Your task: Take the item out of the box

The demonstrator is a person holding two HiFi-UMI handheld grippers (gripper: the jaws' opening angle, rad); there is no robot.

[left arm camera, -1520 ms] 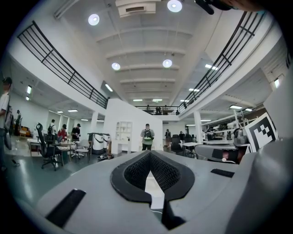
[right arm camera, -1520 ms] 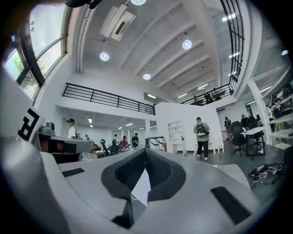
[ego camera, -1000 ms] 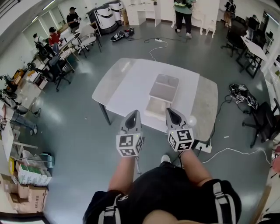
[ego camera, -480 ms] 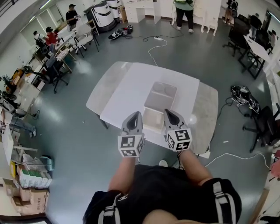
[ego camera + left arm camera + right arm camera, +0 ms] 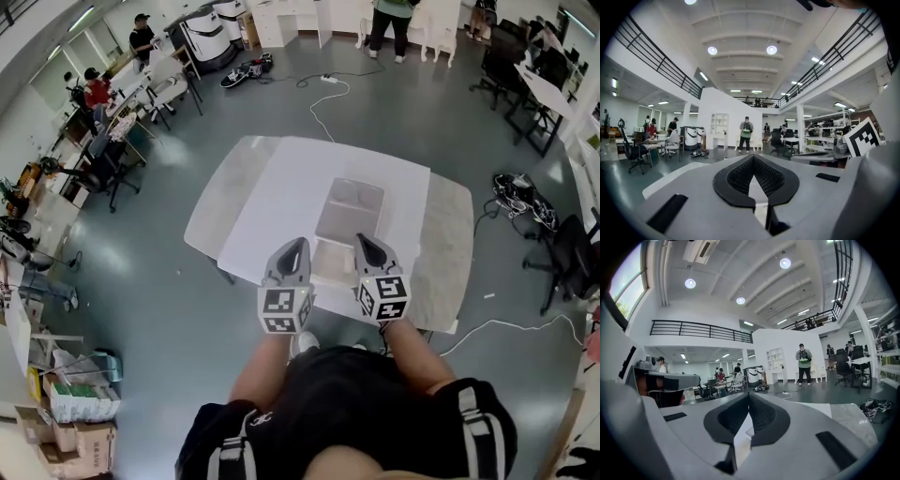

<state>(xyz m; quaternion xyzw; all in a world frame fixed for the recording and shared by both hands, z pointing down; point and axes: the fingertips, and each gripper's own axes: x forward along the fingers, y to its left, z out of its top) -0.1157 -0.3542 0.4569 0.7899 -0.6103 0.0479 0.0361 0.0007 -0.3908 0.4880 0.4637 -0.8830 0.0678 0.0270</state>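
A pale, shallow box (image 5: pixel 351 208) lies on the white table (image 5: pixel 272 202), and a lighter panel (image 5: pixel 330 263) joins its near end. What is inside the box is too small to make out. My left gripper (image 5: pixel 292 246) and right gripper (image 5: pixel 365 240) are held side by side above the table's near edge, just short of the box. Both point at it. In the left gripper view the left gripper (image 5: pixel 753 158) has its jaws together with nothing between them. The right gripper (image 5: pixel 748 395) is likewise shut and empty, and white tabletop shows beyond its tip.
Grey floor surrounds the table. Cables (image 5: pixel 511 328) trail at the right, beside a black office chair (image 5: pixel 562 258). Desks and chairs (image 5: pixel 112 155) stand at the left, and cardboard boxes (image 5: pixel 80 441) at lower left. A person (image 5: pixel 389 23) stands at the far end.
The person has stepped closer to the table. The grippers now reach over its near edge beside the box. Both grippers stay shut and keep their spacing.
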